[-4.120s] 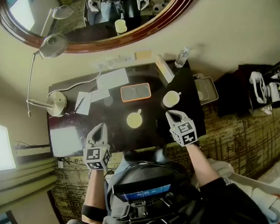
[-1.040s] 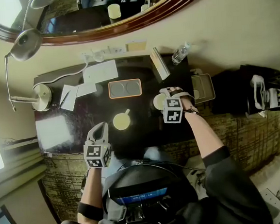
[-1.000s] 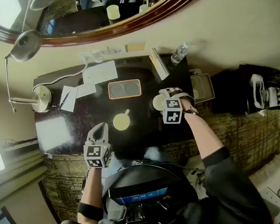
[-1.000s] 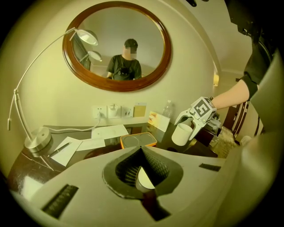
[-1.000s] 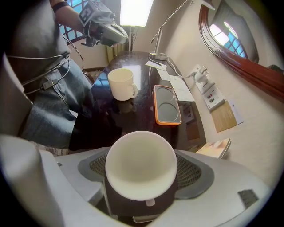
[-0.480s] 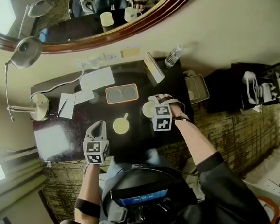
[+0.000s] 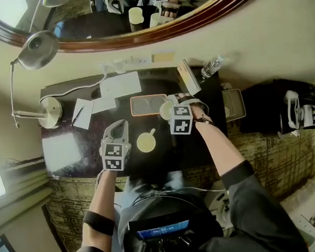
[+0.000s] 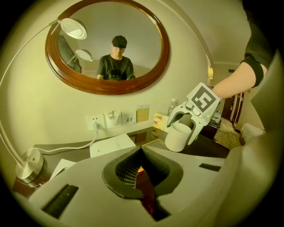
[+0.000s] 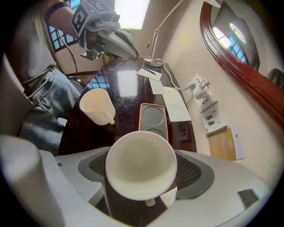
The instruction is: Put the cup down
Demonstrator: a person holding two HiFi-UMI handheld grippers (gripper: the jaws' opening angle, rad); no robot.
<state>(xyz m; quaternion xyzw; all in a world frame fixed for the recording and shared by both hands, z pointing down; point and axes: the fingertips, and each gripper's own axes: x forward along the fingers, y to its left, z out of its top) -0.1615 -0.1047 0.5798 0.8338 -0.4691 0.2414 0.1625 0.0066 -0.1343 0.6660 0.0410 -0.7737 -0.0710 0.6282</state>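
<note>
My right gripper (image 7: 170, 105) is shut on a white cup (image 7: 165, 110), its jaws wide around the cup's wall. It holds the cup just off the dark desk (image 7: 83, 156), at the right end of an orange-rimmed tray (image 7: 146, 104). In the right gripper view the cup's open mouth (image 9: 141, 170) fills the space between the jaws, with the tray (image 9: 153, 117) beyond it. A second cream cup (image 7: 146, 143) stands on the desk in front of the tray. My left gripper (image 7: 119, 126) is shut and empty, just left of that cup. The left gripper view shows the held cup (image 8: 179, 136).
A desk lamp (image 7: 49, 113), papers (image 7: 120, 85) and a wall socket strip stand at the desk's back and left. A book (image 7: 188, 77) and a water bottle (image 7: 211, 67) sit at the back right. A round mirror (image 7: 139, 39) hangs above.
My right gripper has carried the cup leftwards, from right of the tray to its right end. The left gripper has moved further over the desk, beside the second cup.
</note>
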